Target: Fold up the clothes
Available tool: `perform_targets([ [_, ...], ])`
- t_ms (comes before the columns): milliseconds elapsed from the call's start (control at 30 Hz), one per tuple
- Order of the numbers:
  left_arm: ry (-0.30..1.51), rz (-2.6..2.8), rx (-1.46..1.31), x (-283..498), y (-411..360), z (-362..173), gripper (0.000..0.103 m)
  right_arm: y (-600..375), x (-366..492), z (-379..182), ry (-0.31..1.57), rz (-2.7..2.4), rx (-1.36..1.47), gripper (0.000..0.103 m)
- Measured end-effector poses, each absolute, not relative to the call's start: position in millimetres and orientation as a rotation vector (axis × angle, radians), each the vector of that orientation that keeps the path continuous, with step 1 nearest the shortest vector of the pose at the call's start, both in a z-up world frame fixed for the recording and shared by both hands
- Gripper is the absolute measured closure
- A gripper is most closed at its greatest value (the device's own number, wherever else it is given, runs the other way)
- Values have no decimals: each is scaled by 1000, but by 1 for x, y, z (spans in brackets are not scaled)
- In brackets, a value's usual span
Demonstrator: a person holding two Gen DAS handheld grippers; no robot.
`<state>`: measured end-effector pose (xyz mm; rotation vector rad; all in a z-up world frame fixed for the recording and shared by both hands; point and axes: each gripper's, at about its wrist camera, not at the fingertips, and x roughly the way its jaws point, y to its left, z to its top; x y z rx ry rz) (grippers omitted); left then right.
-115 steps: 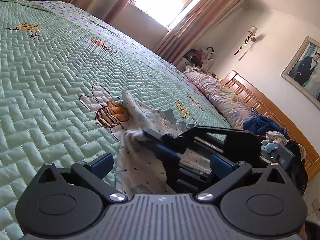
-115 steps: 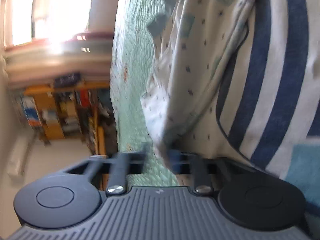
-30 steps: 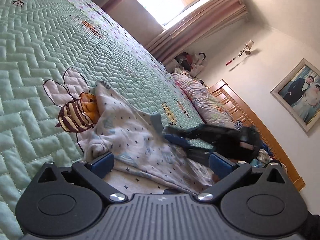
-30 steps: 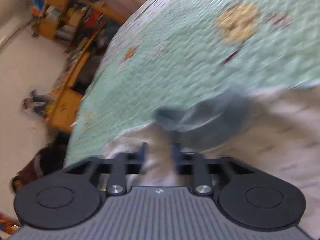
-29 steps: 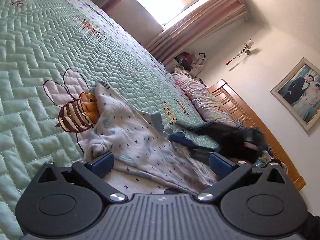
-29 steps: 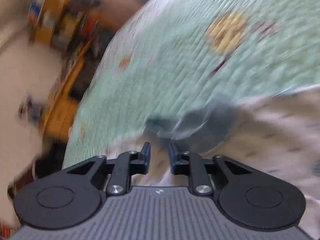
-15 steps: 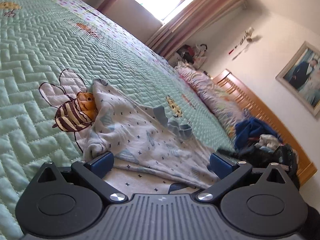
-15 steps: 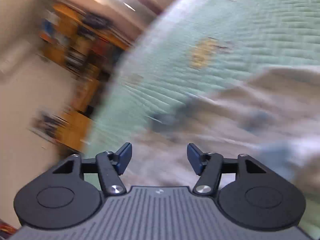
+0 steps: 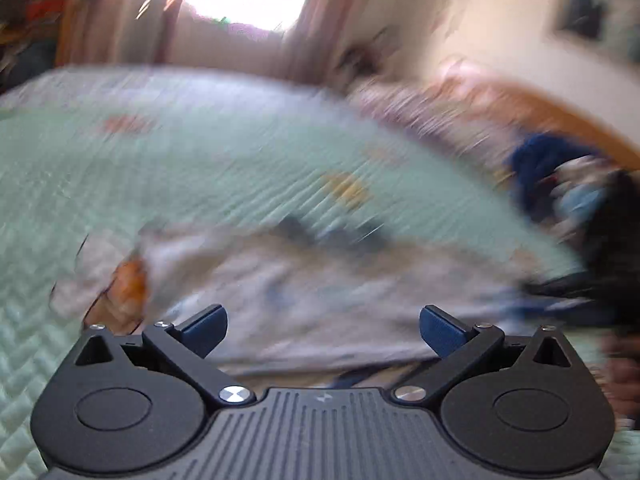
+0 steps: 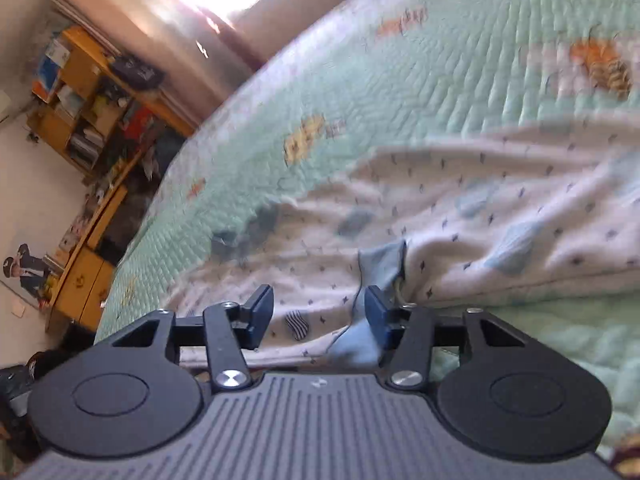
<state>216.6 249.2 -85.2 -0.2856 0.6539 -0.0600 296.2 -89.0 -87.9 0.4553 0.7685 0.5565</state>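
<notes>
A white garment with small dark stars and pale blue patches [image 10: 460, 208] lies spread and creased on the green quilted bed. It shows blurred in the left wrist view as the pale garment [image 9: 304, 292]. My left gripper [image 9: 323, 330] stands wide open above its near edge with nothing between the fingers. My right gripper [image 10: 319, 314] is over the garment's near hem; its jaws are opening and only cloth lying below shows in the gap, not pressed by the pads. The dark body of the right gripper [image 9: 600, 280] shows at the right edge of the left wrist view.
The green quilt with bee pictures [image 10: 440, 80] covers the bed. A heap of dark blue and other clothes [image 9: 560, 176] lies by the wooden headboard [image 9: 560, 120]. Orange shelves and a desk [image 10: 92, 92] stand beyond the bed's far side, under a bright window.
The right gripper let go of the grey-blue cuff it was pinching, opened, and drew back to the garment's near hem. The left gripper swung and rolled, so its view is now blurred.
</notes>
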Motion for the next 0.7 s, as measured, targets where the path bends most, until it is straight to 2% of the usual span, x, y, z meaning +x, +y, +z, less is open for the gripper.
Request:
perform_targets([
  [33, 682, -40, -303, 220, 257, -95, 2, -89, 288, -84, 737, 551, 433, 34],
  [100, 671, -41, -314, 215, 264, -99, 2, -79, 279, -81, 715, 601, 398, 29],
  [200, 687, -11, -290, 206, 259, -90, 2, -68, 290, -101, 790, 638, 411, 29],
  [267, 690, -4, -269, 192, 253, -83, 1, -84, 299, -118, 841, 563, 495, 39],
  [300, 683, -4, -261, 183, 251, -79, 1, -94, 297, -119, 837, 564, 568, 40],
  [367, 687, -1, -264, 165, 246, -73, 1, -105, 276, -109, 788, 598, 610, 36],
  [433, 714, 8, -282, 149, 239, -72, 1, -106, 256, -105, 765, 602, 570, 26],
  [700, 844, 35, -192, 69, 179, -84, 1, -126, 162, -114, 836, 512, 652, 26],
])
